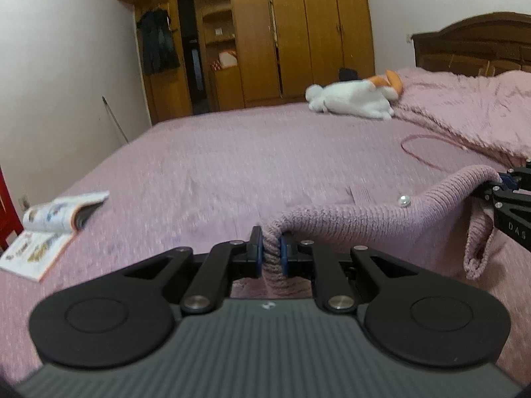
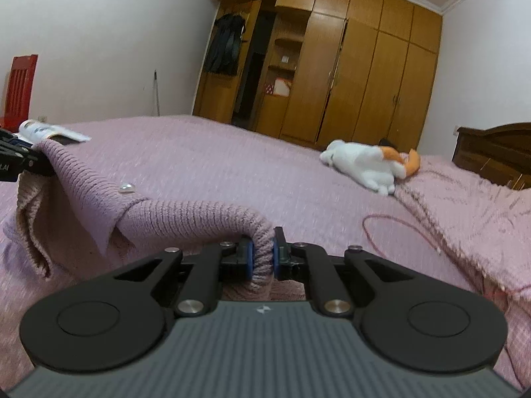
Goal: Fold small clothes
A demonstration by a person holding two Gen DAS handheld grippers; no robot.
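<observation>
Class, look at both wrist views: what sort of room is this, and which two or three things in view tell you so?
Most likely a home bedroom. A large bed with a pink cover fills the view, with a dark wooden headboard; a tall wooden wardrobe lines the far wall; a plush toy lies on the bed.

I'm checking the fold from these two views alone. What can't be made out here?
- Pink knit garment: lower part hidden behind the left gripper body in the left wrist view; same below the right gripper.
- Garment type: unclear, bunched.
- Magazine: print blurred.
- Plush toy: details too small.
</observation>
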